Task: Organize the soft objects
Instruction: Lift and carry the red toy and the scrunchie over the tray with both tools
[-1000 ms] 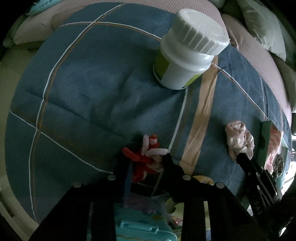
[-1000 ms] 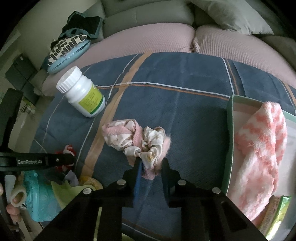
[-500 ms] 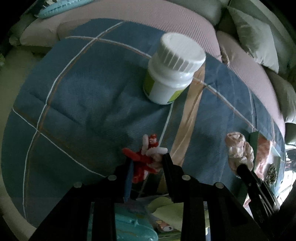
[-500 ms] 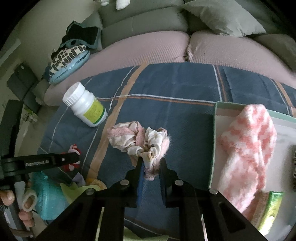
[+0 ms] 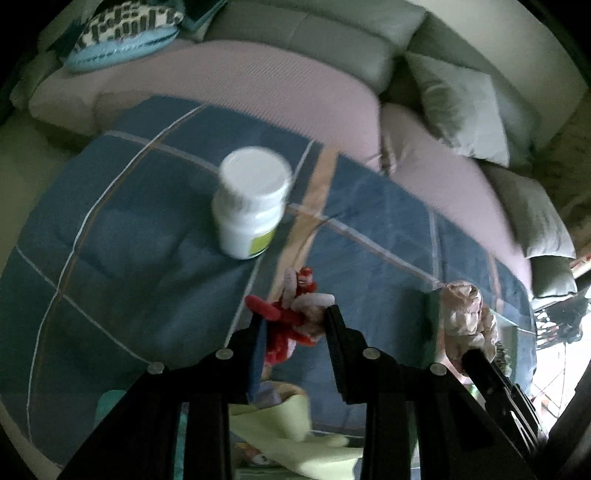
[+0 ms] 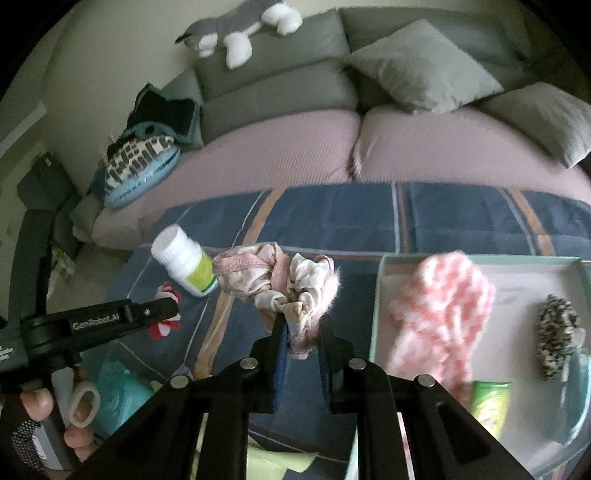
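Note:
My left gripper (image 5: 295,321) is shut on a small red and white plush toy (image 5: 291,317) and holds it above the blue plaid blanket (image 5: 129,240). The right wrist view shows that toy (image 6: 166,314) at the left gripper's tip (image 6: 162,308). My right gripper (image 6: 302,325) is shut on a bundle of pink and cream scrunchies (image 6: 280,284), which hangs off the blanket. The same bundle (image 5: 461,314) appears at the right of the left wrist view. A pale green tray (image 6: 378,295) to the right holds a pink and white fluffy sock (image 6: 443,314) and a leopard-print scrunchie (image 6: 556,328).
A white pill bottle (image 5: 251,206) with a green label stands on the blanket. Behind lie pink sofa seats (image 6: 295,147), grey cushions (image 6: 421,62), a patterned pillow (image 6: 136,166) and a grey plush dog (image 6: 236,33). Yellow-green cloth (image 5: 288,424) and a teal item (image 6: 118,387) lie below the grippers.
Both grippers have risen with their loads and tilted up, so the blanket and bottle look smaller and more of the sofa shows. The scrunchie bundle has left the blanket.

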Demonstrator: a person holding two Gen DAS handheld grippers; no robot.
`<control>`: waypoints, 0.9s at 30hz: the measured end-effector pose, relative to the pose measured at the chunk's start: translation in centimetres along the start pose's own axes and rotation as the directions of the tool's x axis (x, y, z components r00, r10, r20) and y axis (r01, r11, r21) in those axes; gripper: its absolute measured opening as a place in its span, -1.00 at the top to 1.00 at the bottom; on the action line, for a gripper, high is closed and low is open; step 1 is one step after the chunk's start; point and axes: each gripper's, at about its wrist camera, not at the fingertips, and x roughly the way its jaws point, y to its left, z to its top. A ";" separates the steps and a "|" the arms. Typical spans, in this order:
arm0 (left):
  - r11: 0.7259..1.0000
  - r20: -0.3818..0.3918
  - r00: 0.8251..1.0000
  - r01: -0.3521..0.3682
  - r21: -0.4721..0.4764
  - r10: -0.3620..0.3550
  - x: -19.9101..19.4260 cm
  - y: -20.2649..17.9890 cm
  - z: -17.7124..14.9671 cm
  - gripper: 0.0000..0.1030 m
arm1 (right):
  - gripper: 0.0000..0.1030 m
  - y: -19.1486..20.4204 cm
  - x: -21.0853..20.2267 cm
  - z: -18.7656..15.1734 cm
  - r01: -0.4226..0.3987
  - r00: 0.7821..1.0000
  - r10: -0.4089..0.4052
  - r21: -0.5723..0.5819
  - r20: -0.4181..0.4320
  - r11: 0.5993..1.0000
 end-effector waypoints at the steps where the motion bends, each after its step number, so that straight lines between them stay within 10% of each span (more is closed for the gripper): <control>1: 1.000 0.011 1.000 0.006 0.009 -0.006 -0.2 -0.3 0.2 0.37 | 0.68 -0.2 -0.5 0.1 0.006 1.000 -0.006 0.004 0.012 1.000; 27: 0.908 0.004 0.980 0.184 0.376 -0.200 -1.0 -16.9 -2.5 0.37 | 0.68 -16.3 -11.8 -0.5 0.293 0.924 -0.358 0.352 0.134 0.889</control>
